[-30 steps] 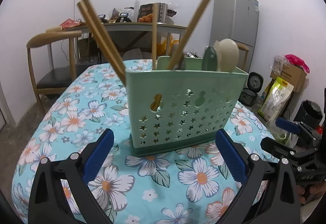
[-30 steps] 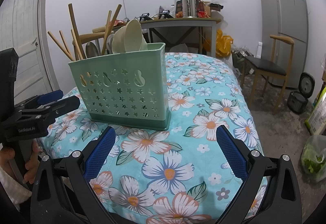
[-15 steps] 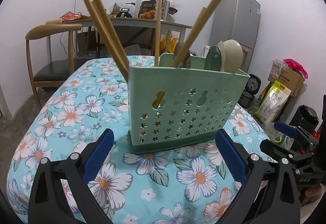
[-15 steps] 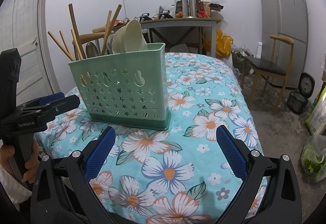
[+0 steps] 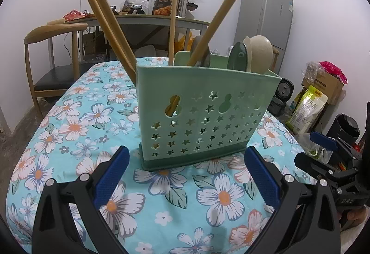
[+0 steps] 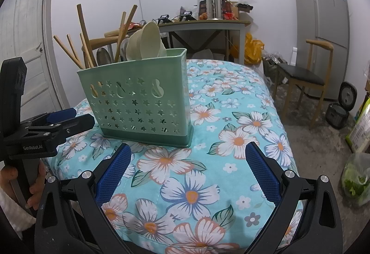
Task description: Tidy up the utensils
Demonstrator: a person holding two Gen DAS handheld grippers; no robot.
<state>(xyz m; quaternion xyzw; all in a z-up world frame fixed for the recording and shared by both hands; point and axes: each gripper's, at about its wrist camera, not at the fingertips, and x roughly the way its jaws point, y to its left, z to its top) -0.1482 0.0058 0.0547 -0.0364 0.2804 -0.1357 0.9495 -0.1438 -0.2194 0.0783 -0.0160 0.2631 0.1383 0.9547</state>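
Both left tongs (image 5: 186,169) and right tongs (image 6: 188,167) gape empty; the green caddy (image 5: 203,115) of utensils stands at twelve o'clock.

The utensil holder (image 5: 205,113) is smooth, faintly glossy green plastic pierced with star holes, holding matt wooden chopsticks (image 5: 108,22) and satiny cream spoons (image 5: 259,52), on a soft printed floral cloth (image 5: 76,115), while each claw, left claw (image 5: 186,175) and right claw (image 6: 187,170), has matt black plastic arms, textured blue pads (image 6: 113,173) and shiny metal screws.
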